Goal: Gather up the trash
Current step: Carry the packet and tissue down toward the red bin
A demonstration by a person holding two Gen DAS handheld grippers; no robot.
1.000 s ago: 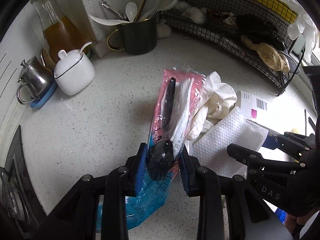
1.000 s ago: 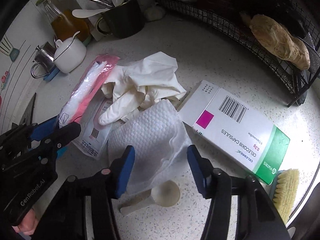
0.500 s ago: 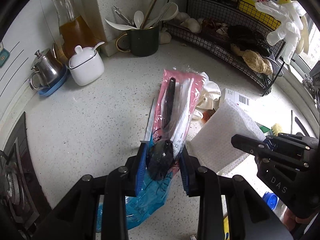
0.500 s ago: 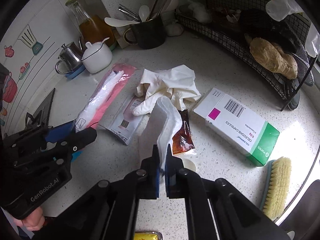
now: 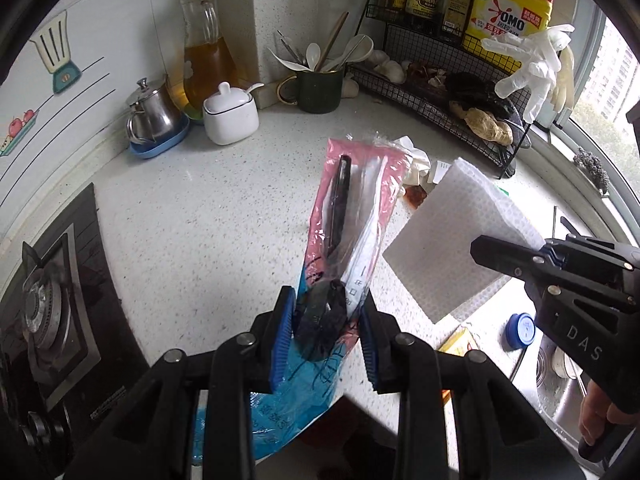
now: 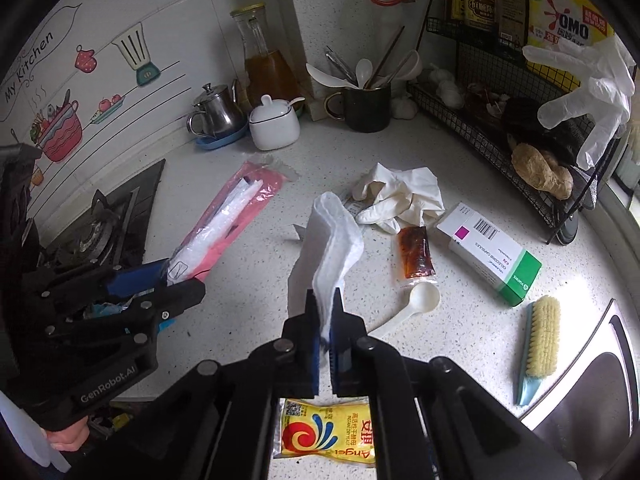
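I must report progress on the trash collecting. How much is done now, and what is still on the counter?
Nothing visibly binned yet. In hand: the left claw grips the pink-and-blue plastic package; the right claw is shut on the white paper towel. Still on the counter: crumpled gloves, sauce sachet, medicine box, plastic scoop, yellow yeast packet.

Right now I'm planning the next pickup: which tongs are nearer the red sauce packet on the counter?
Right. The right tongs, shut on the white paper towel, hang just left of the sauce packet. The left tongs, holding the pink cutlery pack, are further left.
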